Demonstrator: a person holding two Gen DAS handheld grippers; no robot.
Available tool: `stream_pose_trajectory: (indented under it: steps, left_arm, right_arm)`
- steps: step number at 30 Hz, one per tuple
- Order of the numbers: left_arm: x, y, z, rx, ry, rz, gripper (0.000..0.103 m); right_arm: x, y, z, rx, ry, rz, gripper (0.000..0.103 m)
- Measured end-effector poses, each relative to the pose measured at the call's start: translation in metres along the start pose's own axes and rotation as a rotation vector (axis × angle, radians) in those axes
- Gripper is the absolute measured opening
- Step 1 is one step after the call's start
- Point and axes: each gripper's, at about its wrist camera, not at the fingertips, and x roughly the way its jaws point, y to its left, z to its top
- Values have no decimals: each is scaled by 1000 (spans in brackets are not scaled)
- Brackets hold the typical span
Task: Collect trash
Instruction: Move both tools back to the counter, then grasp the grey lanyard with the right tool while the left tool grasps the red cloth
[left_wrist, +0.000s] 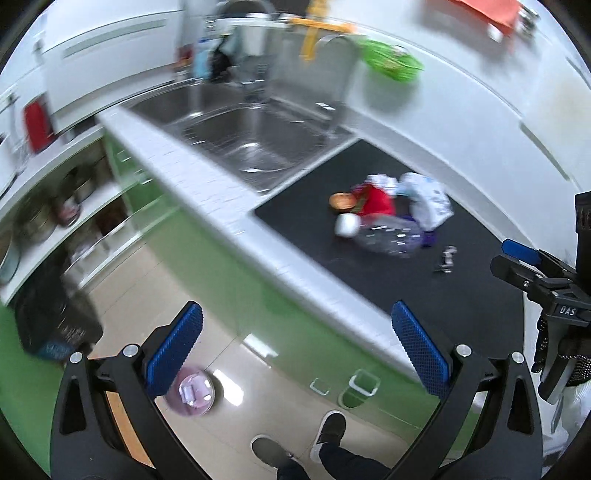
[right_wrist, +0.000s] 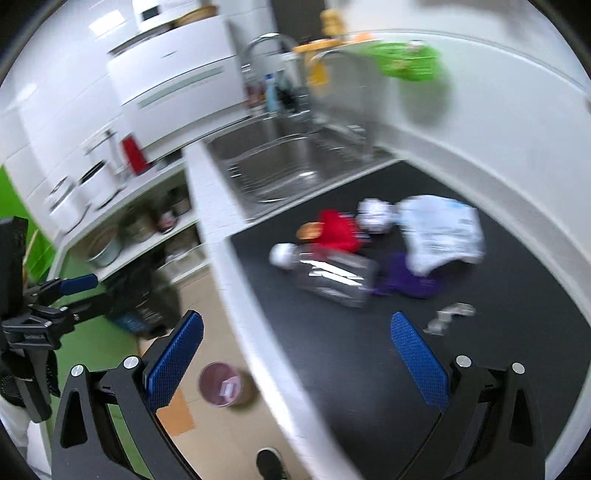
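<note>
A pile of trash lies on the black counter mat (left_wrist: 369, 273): a clear plastic bottle (left_wrist: 384, 232) with a white cap, a red wrapper (left_wrist: 376, 203), a white printed bag (left_wrist: 430, 203), a purple wrapper (right_wrist: 404, 277), an orange lid (left_wrist: 341, 201) and a small foil scrap (left_wrist: 445, 258). The bottle (right_wrist: 332, 275) and bag (right_wrist: 441, 232) also show in the right wrist view. My left gripper (left_wrist: 295, 350) is open and empty, out over the floor in front of the counter. My right gripper (right_wrist: 295, 354) is open and empty, above the counter's front edge. A round pink-lined bin (left_wrist: 194, 391) stands on the floor below.
A steel sink (left_wrist: 243, 140) with a tap lies left of the mat. A green basket (left_wrist: 391, 61) hangs on the white back wall. Open shelves with pots (right_wrist: 129, 229) stand at the left. A dark bag (left_wrist: 51, 317) sits on the floor. The person's shoes (left_wrist: 328, 432) are below.
</note>
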Motion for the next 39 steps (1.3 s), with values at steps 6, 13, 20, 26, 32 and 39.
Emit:
stream_pose_trajectory:
  steps: [6, 13, 20, 26, 32, 39]
  left_arm:
    - [40, -54, 21, 49, 32, -61, 100]
    - [91, -99, 35, 83, 85, -55, 100]
    - [118, -109, 38, 73, 125, -35, 100]
    - [131, -106, 39, 55, 146, -21, 100]
    - [137, -104, 40, 47, 153, -29, 100]
    - [139, -108, 44, 58, 149, -41, 100]
  right_arm:
    - [6, -67, -10, 42, 40, -84, 97]
    - [56, -104, -9, 6, 148, -118, 97]
    - [106, -120, -8, -34, 247, -128, 97]
    - [129, -127, -16, -43, 300, -119, 94]
    - [126, -134, -21, -35, 302, -125, 39]
    - [119, -137, -22, -25, 311, -118, 20]
